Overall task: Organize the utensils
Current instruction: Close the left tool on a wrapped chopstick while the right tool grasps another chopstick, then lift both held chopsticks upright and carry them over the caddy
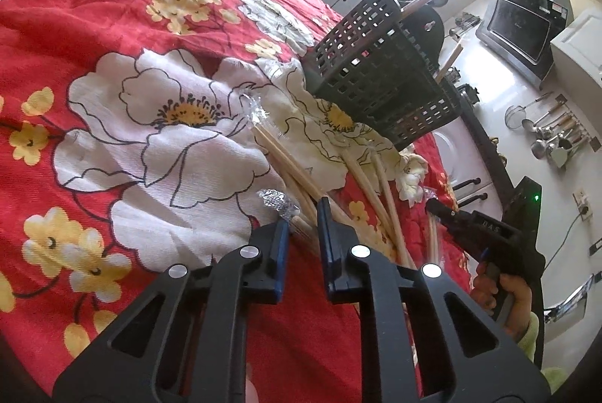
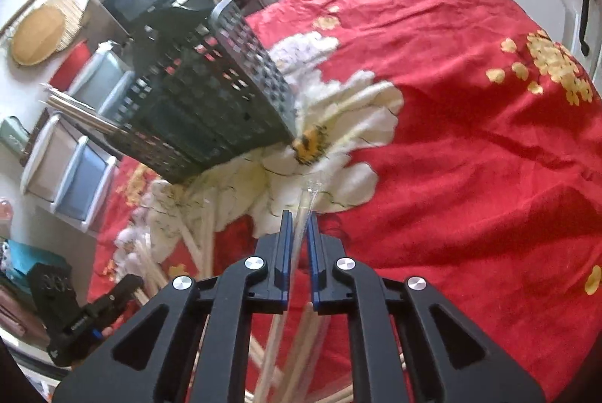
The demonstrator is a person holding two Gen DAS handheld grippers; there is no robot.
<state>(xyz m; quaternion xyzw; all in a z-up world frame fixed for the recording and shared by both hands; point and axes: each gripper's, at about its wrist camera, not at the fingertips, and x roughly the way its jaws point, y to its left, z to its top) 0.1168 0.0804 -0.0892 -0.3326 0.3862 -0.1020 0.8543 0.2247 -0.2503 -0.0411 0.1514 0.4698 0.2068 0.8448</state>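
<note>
Chopsticks (image 1: 301, 173) are mostly still lying loose beside the basket (image 1: 376, 72); my right fingers (image 2: 299, 233) are gripping one wrapped pair (image 2: 301, 237), left fingers (image 1: 303, 218) gaping narrowly, empty.

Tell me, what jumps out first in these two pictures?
The bright red cloth with big white and yellow flowers covers the whole table. On it stands a black perforated plastic basket holding a few sticks, with wrapped pale wooden chopsticks scattered in front. The right gripper is closed on one clear-wrapped chopstick; the left gripper hangs open over the pile.
</note>
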